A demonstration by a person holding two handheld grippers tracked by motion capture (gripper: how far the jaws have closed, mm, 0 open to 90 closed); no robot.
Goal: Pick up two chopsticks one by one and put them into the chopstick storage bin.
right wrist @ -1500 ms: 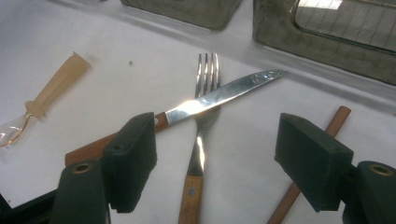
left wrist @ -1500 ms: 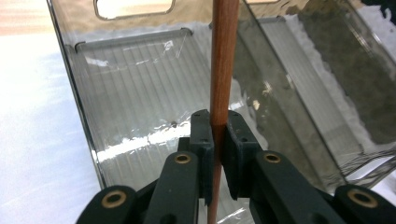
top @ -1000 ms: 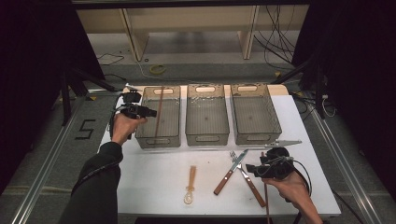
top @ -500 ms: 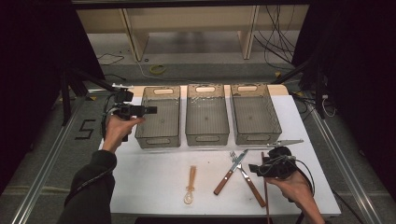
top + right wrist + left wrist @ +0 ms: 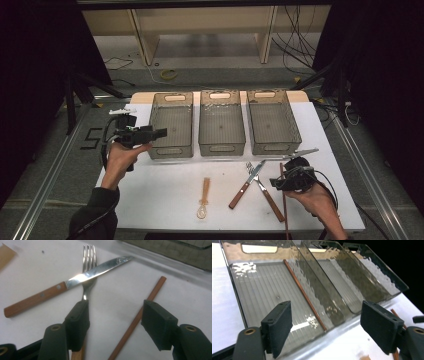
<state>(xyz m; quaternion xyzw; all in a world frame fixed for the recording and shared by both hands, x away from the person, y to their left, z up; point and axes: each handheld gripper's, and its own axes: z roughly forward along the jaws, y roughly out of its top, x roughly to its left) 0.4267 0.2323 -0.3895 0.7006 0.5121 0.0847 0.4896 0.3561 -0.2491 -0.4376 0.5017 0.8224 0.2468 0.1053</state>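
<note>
Right gripper [image 5: 113, 325] fingers straddle chopstick [image 5: 140, 315], beside fork [image 5: 88, 277].

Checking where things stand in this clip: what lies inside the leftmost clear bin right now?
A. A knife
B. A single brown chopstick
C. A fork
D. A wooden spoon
B. In the left gripper view a thin brown chopstick lies on the floor of the leftmost bin along its right wall; the fork, knife and wooden spoon lie on the white table.
</note>
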